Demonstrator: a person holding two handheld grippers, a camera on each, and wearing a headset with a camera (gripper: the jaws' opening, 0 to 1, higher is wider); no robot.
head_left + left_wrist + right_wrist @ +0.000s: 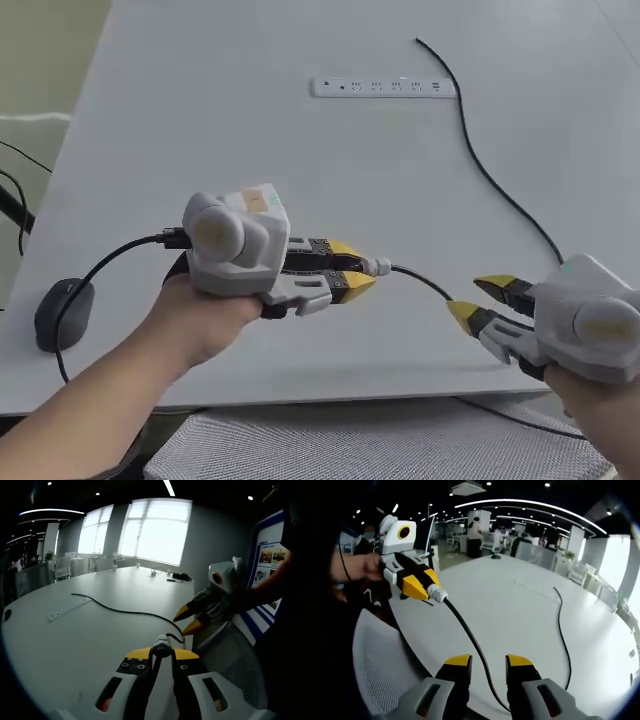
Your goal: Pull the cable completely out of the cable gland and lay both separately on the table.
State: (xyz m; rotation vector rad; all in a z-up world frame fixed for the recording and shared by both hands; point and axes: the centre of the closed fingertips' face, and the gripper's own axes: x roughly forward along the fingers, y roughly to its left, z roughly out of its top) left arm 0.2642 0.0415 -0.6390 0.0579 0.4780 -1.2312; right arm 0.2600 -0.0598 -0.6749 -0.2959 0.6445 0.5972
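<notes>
Two grippers are counted, the left gripper [366, 268] and the right gripper [465, 296], each with two yellow-tipped jaws; one cable gland [376, 266] is counted; one black cable [420, 280] is traced out of it, though it cannot be told whether the black length lying across the table [250, 140] is the same one; one power strip [383, 88], one mouse [62, 312], one mesh chair [330, 445] and one table are counted.

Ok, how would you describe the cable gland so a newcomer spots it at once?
Start at the near edge of the big white table, where the left gripper is held. Clamped between its yellow-tipped jaws is the cable gland, a small whitish round plastic fitting. It is the one pale piece with the thin black cable running out of its end.
</notes>
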